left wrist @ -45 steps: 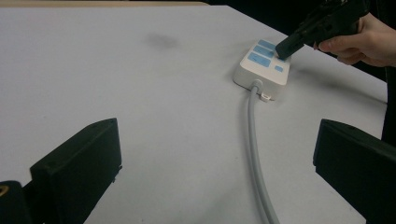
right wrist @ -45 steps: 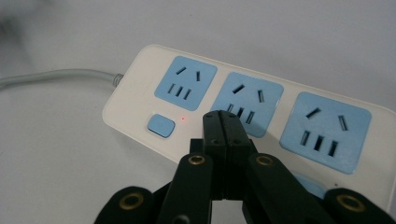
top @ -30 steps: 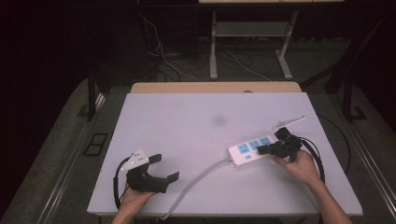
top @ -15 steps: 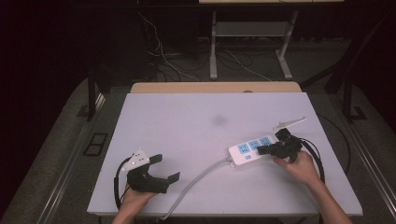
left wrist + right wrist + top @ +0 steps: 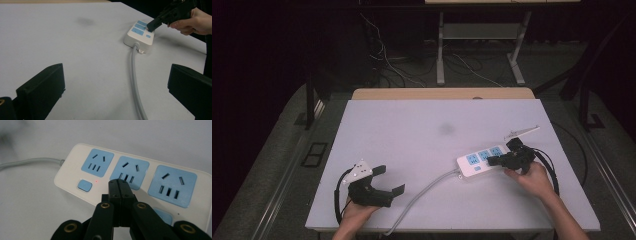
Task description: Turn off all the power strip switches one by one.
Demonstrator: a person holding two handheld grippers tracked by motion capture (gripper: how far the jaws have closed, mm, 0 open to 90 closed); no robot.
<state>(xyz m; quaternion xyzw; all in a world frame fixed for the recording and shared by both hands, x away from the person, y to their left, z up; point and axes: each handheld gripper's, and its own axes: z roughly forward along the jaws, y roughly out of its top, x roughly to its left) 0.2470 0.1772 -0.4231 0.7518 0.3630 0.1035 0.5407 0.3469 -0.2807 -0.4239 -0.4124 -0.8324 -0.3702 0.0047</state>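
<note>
High view – bench: a pale grey bench (image 5: 422, 150) is seen from above, with a faint dark smudge (image 5: 446, 129) near its middle.
High view – power strip: a white three-socket power strip (image 5: 479, 160) lies on the right part of the bench; its grey cord (image 5: 422, 192) curves off toward the near edge.
High view – right gripper: the right gripper (image 5: 492, 161) is held in the right hand (image 5: 534, 177), its tips over the strip's near edge.
High view – left gripper: the left gripper (image 5: 389, 180) is held at the near left corner, well apart from the strip, fingers spread.
Left gripper view – fingers: the two black fingers (image 5: 41, 92) are seen wide apart above bare bench; the cord runs between them toward the strip.
Right gripper view – fingers: the fingers (image 5: 116, 191) are pressed together with nothing between them, their tips at the edge of the middle socket (image 5: 130, 175).
Right gripper view – strip details: a blue switch button (image 5: 85, 185) sits below the left socket (image 5: 97, 162), a small red light (image 5: 96, 180) just beside it; a second blue button (image 5: 163, 216) is partly hidden by the fingers.
</note>
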